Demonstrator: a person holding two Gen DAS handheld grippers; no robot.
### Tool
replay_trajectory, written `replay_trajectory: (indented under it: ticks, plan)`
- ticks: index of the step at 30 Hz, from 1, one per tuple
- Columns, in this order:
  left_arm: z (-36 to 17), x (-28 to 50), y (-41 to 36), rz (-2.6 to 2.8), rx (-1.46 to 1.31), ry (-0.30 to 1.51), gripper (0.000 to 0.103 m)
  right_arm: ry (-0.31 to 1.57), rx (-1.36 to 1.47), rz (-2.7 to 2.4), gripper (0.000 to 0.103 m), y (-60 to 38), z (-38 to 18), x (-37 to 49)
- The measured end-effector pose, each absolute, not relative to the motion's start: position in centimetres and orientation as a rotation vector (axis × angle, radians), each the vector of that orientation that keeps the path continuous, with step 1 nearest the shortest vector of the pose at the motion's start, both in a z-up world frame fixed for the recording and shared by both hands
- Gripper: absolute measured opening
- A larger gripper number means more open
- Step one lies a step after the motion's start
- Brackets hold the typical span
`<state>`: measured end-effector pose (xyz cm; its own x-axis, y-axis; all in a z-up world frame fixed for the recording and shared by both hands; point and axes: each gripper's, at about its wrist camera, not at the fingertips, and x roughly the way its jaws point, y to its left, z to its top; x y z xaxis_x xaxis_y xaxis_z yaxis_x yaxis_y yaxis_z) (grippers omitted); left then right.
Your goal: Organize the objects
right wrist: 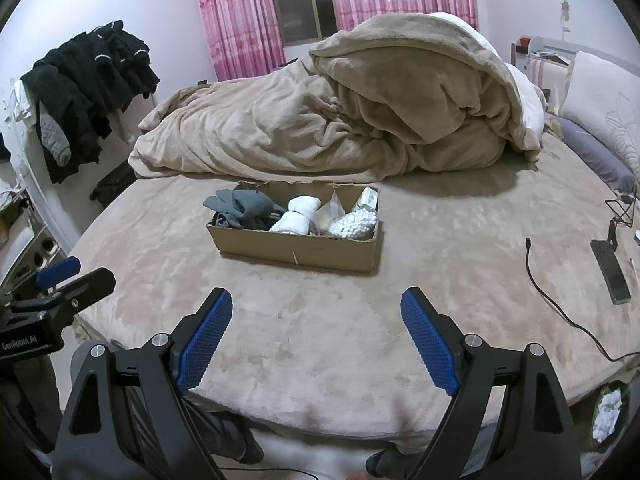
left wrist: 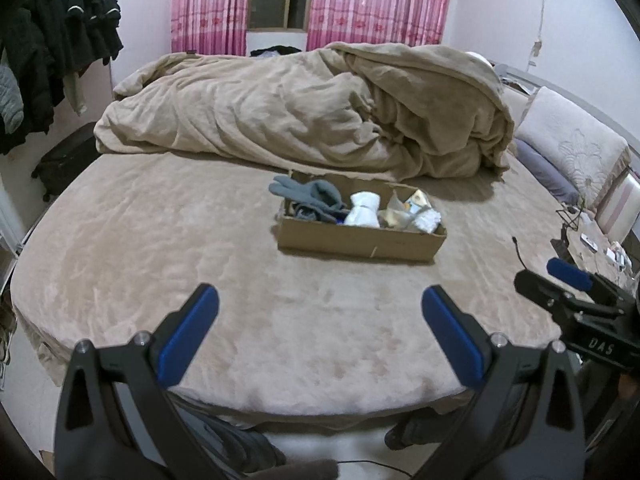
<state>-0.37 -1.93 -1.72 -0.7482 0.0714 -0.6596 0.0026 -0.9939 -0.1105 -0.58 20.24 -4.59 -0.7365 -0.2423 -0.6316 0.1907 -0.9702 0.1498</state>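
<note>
Beige bed (left wrist: 160, 240) carries the box (right wrist: 296, 248) mid-sheet, already filled with socks (right wrist: 240, 206). Both grippers, left (left wrist: 320, 336) and right (right wrist: 316, 336), hover spread, empty; approach the box squarely from each end.

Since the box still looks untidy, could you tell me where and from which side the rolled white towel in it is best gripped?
Grip the white towel roll across its upper, far end, coming from above. It leans up out of the cardboard box, so that end stands clear, while grey gloves and a clear bag crowd its sides lower down. Probably the right gripper, open and empty, suits best.
</note>
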Motion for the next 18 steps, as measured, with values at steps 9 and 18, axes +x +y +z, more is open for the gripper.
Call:
replay_trajectory:
  ticks: [9, 18]
  plan:
    - [-1.7, -1.3, -2.6, 2.901, -1.101, -0.171, 0.102, -0.107, 1.003, -2.731, 0.089, 20.2, -4.4, -1.1]
    - [-1.9, -2.0, -2.9, 2.892, -1.114, -0.166, 0.102, -0.11, 1.027, -2.731, 0.089, 20.6, -4.7, -2.4]
